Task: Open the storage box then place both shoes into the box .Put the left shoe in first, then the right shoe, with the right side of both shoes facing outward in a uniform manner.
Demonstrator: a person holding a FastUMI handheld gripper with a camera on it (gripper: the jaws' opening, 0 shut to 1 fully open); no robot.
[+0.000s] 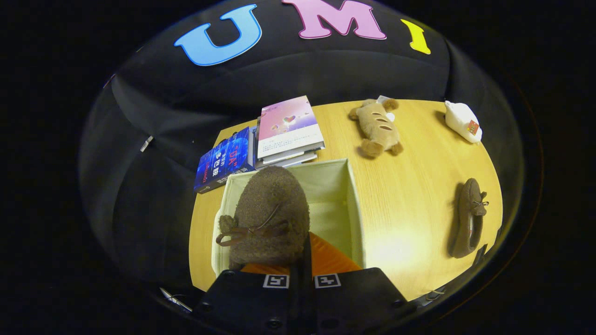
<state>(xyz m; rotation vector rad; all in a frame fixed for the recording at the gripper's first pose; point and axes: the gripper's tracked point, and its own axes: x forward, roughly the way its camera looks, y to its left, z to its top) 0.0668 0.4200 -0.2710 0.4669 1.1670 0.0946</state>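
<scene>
My gripper [301, 260] is shut on a fuzzy brown shoe [270, 214] with a brown lace bow, held toe-forward just ahead of the fingers. The shoe hangs over the open cream fabric storage box [354, 209], whose pale inside walls and orange bottom show beside it. The second brown shoe [469, 218] lies on its side on the wooden table [409, 186], well to the right of the box.
Beyond the box lie a blue book [223, 160] and a stack topped by a pink book [288, 128]. A bread-shaped plush toy [378, 128] and a white pouch [462, 122] sit at the table's far side.
</scene>
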